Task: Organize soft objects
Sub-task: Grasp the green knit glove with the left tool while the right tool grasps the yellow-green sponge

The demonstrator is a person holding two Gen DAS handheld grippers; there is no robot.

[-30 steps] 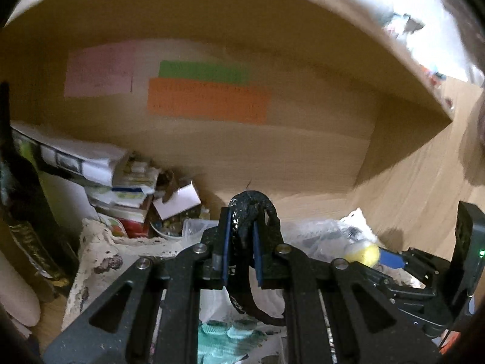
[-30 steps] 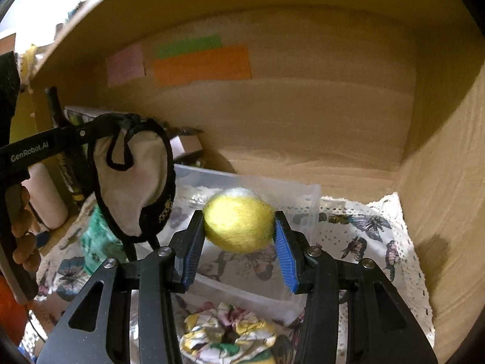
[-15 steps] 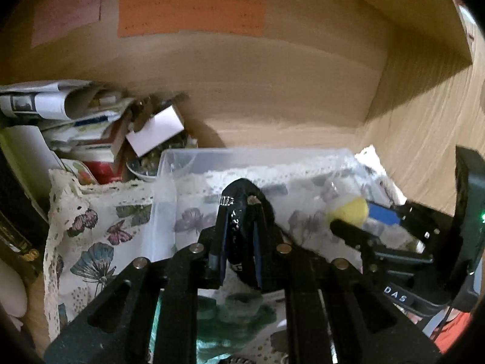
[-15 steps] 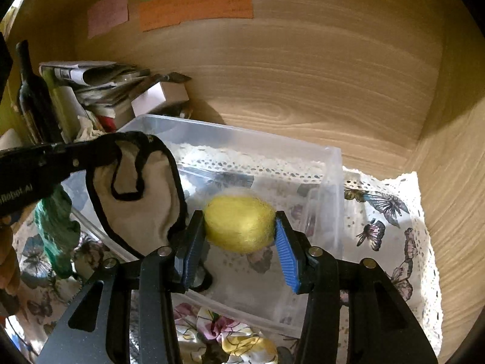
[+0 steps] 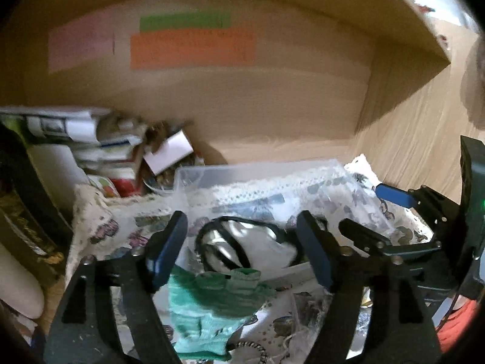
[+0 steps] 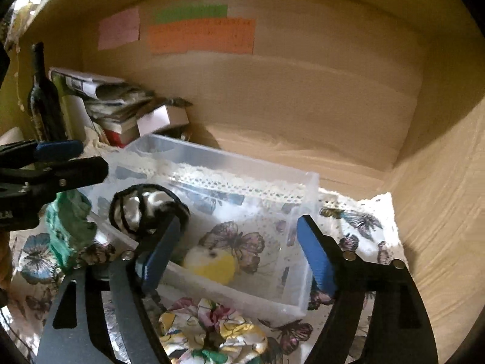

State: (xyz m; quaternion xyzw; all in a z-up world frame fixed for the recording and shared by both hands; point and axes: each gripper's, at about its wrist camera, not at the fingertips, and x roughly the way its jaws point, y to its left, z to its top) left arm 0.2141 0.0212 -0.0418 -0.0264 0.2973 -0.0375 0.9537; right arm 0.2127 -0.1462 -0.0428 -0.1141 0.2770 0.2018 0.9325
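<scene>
Left gripper point(image 5: 242, 248): spread wide, nothing held.
Right gripper point(image 6: 239, 251): spread wide, nothing held.
Mask point(image 5: 257, 247): laid in the bin point(image 6: 230, 157), left end.
Ball point(image 6: 212, 265): rested on the bin floor.
Green cloth point(image 5: 212, 309): left outside, just beside the bin.
Scrunchie point(image 6: 212, 330): left in front of the bin.

left gripper point(image 5: 242, 248): black frame, blue pads, silver screws | right gripper point(image 6: 236, 251): black frame, blue pads, silver screws

A black-edged white eye mask point(image 6: 145, 212) and yellow ball point(image 6: 212, 265) lie in the clear bin point(image 6: 306, 200).
</scene>
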